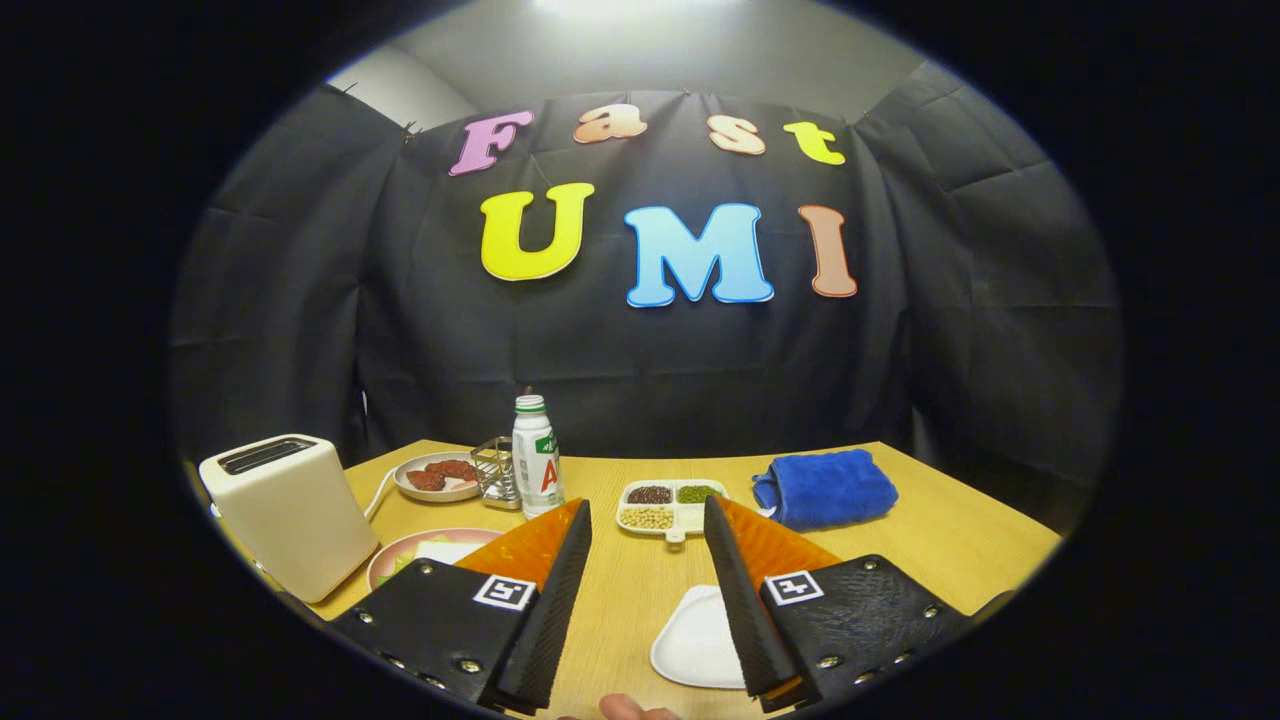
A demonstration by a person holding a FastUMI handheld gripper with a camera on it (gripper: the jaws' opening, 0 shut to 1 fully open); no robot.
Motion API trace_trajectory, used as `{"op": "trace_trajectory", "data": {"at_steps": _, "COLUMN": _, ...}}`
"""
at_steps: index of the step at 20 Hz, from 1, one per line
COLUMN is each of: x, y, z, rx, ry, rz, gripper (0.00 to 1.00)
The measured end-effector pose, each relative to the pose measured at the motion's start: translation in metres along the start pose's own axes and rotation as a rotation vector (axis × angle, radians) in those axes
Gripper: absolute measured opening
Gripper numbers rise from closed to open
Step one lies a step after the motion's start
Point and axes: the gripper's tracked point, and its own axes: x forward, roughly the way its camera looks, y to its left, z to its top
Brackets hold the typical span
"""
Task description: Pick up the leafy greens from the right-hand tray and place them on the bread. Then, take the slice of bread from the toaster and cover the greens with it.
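Cream toaster (290, 512) upright at near-left table corner, top slot dark, bread inside not discernible. Pink plate (395, 556) just right of toaster, w/ pale bread slice (445, 551) lying flat on green leaves (404, 564), partly hidden behind left finger. White tray (695, 636) near-right, lying flat, bare where visible.

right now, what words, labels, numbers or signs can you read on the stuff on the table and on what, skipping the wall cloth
Nothing can be quoted as readable text.
bottle: printed label, too small and blurred to read.
hand-held gripper: a square coded marker behind each finger, a pattern and not words; the fingers are open, with nothing between them.
toaster: no text seen.
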Motion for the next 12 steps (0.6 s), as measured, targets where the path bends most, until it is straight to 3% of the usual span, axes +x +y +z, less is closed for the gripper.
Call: {"op": "trace_trajectory", "data": {"at_steps": 12, "x": -0.029, "y": -0.140, "z": 0.008, "rx": 0.015, "ry": 0.006, "rz": -0.031, "gripper": 0.69}}
